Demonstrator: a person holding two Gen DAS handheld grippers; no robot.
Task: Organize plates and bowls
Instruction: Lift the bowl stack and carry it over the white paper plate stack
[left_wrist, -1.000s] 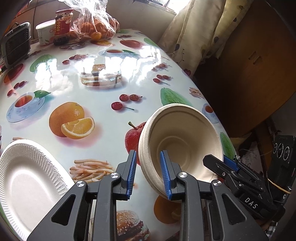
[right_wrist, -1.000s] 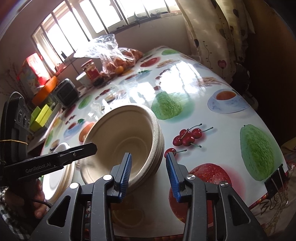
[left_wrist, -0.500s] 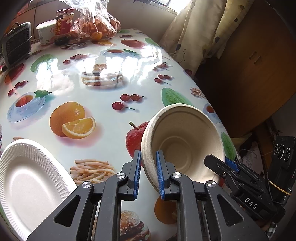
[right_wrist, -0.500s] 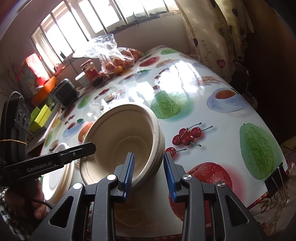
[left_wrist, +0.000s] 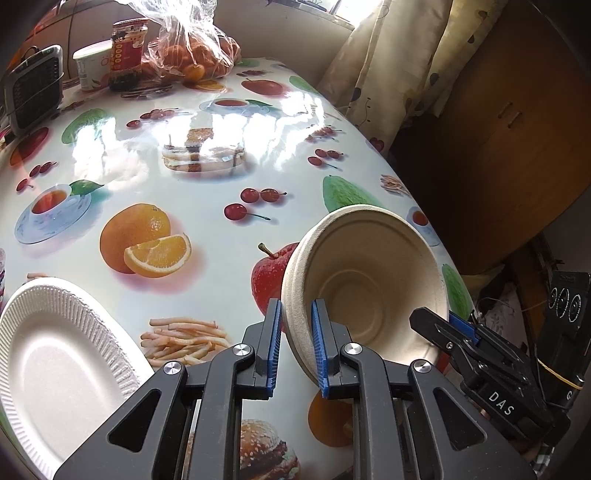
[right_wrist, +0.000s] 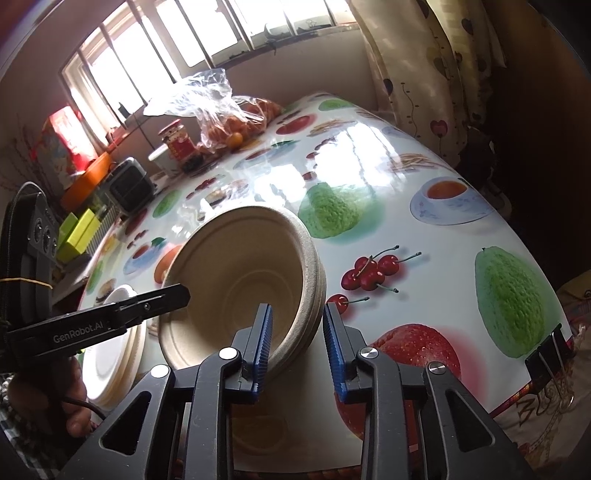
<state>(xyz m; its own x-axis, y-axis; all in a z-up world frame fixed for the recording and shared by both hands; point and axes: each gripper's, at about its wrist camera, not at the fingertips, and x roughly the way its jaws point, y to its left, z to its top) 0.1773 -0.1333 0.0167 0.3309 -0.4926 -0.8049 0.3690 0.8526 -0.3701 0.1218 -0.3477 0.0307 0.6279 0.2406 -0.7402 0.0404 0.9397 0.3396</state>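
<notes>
The middle of the bench (left_wrist: 207, 162) lies bare from the printed orange out to the far glare, wide enough for a gripper to cross. At the near right edge a tilted stack of bowls (left_wrist: 365, 280) blocks the way, with the left gripper (left_wrist: 297, 347) on its near left rim and the right gripper (right_wrist: 297, 350) on the opposite side. A white plate (left_wrist: 55, 354) fills the near left corner. Along the far edge stand a jar (left_wrist: 127, 51), a tub (left_wrist: 90, 66), a bag of oranges (left_wrist: 192, 55) and a black box (left_wrist: 35, 88), closing that side. A curtain (left_wrist: 388, 74) hangs just beyond the far right edge.
</notes>
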